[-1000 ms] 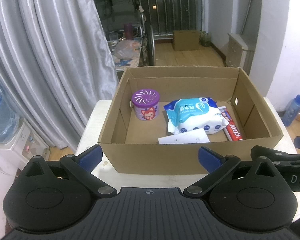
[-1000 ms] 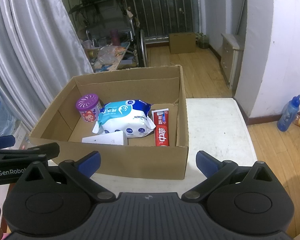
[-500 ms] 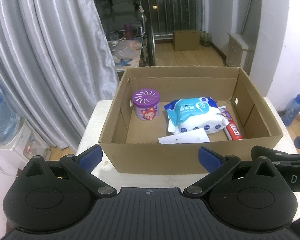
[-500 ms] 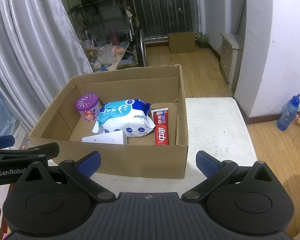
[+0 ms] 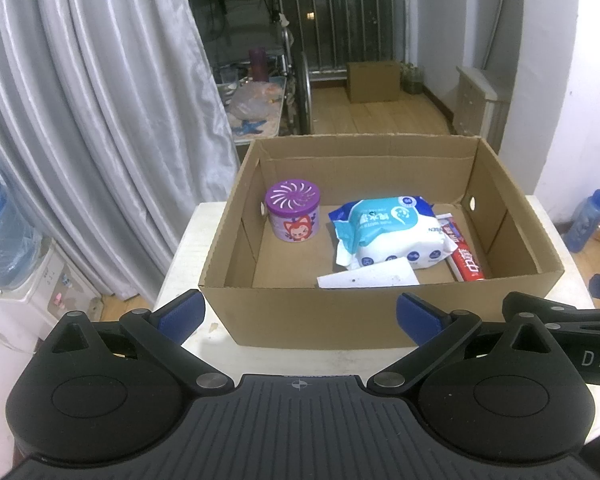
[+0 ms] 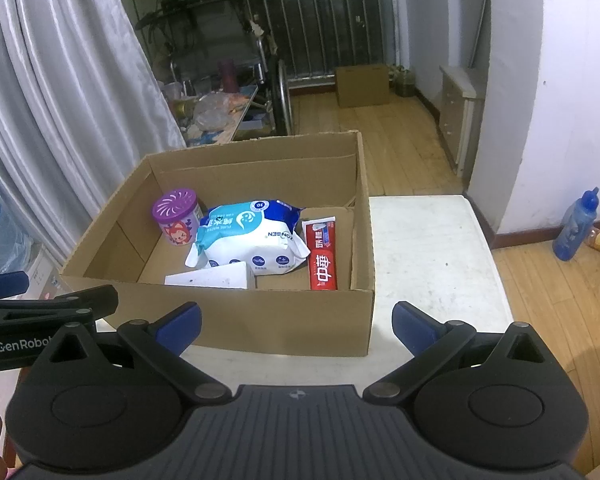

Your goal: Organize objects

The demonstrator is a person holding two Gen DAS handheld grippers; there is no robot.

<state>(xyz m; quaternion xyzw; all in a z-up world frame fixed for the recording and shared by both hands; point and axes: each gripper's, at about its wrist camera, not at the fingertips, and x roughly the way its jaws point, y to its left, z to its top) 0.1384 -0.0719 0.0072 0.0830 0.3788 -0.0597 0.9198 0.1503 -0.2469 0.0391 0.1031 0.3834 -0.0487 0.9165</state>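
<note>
Where corrugated cardboard box (image 5: 300,312) sits, crinkly wipes pack (image 5: 392,232) lies inside.

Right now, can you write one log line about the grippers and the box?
left gripper: open, empty | right gripper: open, empty | cardboard box: holds purple can, wipes pack, toothpaste

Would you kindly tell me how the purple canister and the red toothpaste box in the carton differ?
The purple canister is round and stands upright; the red toothpaste box is long, flat-sided and lies down. The canister sits by the carton's left wall, the toothpaste box toward the right. Both rest inside the cardboard carton, flanking the wet wipes pack.
</note>
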